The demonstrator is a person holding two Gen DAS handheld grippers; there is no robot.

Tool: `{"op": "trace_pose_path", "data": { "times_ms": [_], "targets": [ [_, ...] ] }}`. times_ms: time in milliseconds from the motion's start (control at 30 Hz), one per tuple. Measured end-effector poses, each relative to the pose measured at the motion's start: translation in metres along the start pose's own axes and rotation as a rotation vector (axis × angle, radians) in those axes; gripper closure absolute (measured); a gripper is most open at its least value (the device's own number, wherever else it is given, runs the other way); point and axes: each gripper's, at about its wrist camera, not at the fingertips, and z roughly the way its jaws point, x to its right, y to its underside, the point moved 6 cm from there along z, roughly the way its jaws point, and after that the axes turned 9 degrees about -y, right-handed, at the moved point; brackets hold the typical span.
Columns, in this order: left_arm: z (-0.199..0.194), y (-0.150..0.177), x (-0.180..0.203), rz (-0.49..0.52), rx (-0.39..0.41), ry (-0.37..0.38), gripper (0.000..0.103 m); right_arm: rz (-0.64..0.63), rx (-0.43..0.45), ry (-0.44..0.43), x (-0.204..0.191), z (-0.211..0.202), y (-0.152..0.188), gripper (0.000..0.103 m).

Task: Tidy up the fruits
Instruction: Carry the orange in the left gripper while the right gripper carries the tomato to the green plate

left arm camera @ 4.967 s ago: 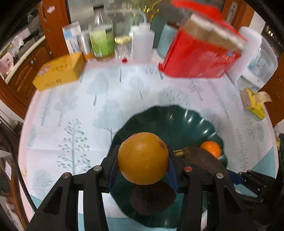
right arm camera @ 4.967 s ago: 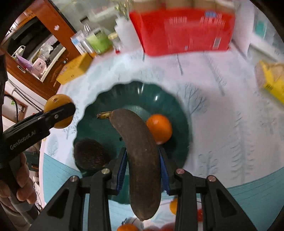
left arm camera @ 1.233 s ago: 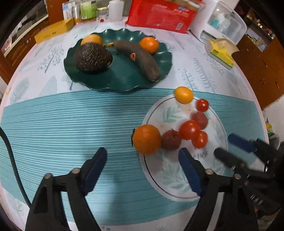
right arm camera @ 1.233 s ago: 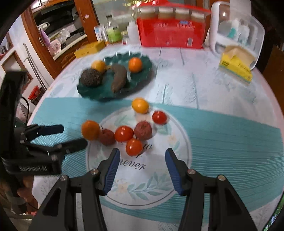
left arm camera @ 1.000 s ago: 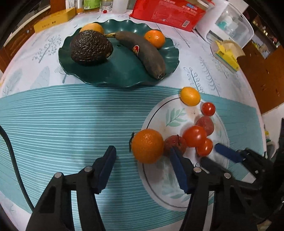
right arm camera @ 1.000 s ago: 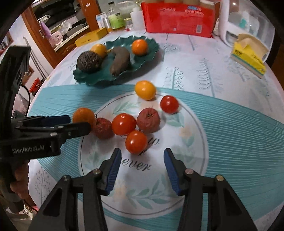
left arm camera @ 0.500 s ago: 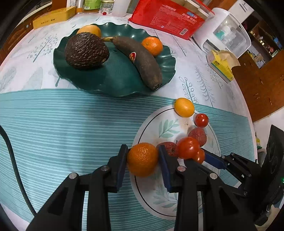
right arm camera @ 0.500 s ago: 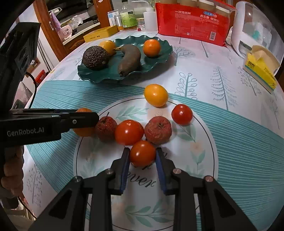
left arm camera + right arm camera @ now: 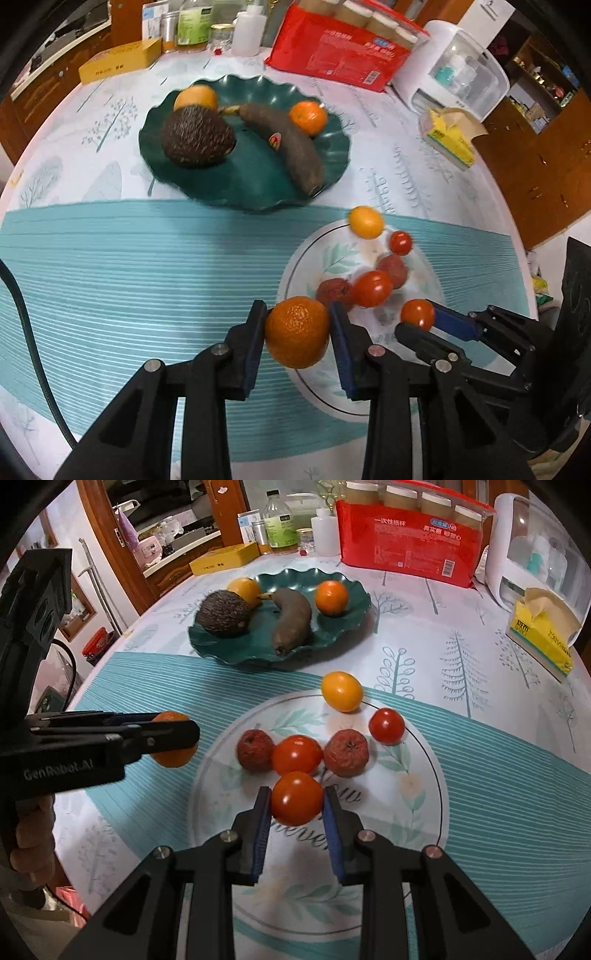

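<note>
My left gripper (image 9: 297,334) is shut on an orange (image 9: 297,331) at the left rim of the white plate (image 9: 321,384); it also shows in the right wrist view (image 9: 173,744). My right gripper (image 9: 295,806) is shut on a red tomato (image 9: 296,797) over the white plate (image 9: 417,805). On that plate lie two tomatoes (image 9: 297,754), two wrinkled dark red fruits (image 9: 346,752) and a yellow fruit (image 9: 341,691) at the far rim. The green plate (image 9: 351,627) holds an avocado (image 9: 222,614), a dark banana (image 9: 291,620), an orange (image 9: 331,597) and a yellow-orange fruit (image 9: 243,588).
A red package (image 9: 410,555), bottles (image 9: 279,520), a yellow box (image 9: 223,559), a white container (image 9: 532,554) and a yellow tissue pack (image 9: 541,635) stand along the far side of the round table. A person's hand (image 9: 29,842) holds the left gripper.
Both grippers came away from the green plate to the white plate and closed: the left on the orange, the right on the tomato. Both fruits now sit slightly lifted.
</note>
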Motion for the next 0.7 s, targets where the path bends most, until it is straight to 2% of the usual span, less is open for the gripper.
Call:
{"op": "trace_pose_path", "data": {
  "times_ms": [167,333,467,600,700],
  "targets": [
    [-0.044,-0.034,0.001,0.035,0.062,-0.008,0.070,-0.003,0.058,-0.020,-0.011,-0.034,-0.032,0.076],
    [-0.094,-0.083,0.003,0.076,0.157,-0.020,0.070,-0.042,0.137,-0.028,-0.021,-0.082,-0.088,0.076],
    [-0.135,-0.125,0.003,0.114,0.244,-0.065,0.070,-0.061,0.202,-0.038,-0.027,-0.117,-0.135,0.076],
    [-0.155,-0.159,0.000,0.125,0.290,-0.095,0.070,-0.084,0.246,-0.018,-0.028,-0.136,-0.185,0.076],
    [-0.155,-0.186,-0.004,0.117,0.309,-0.124,0.070,-0.085,0.257,0.002,-0.023,-0.133,-0.221,0.075]
  ]
}}
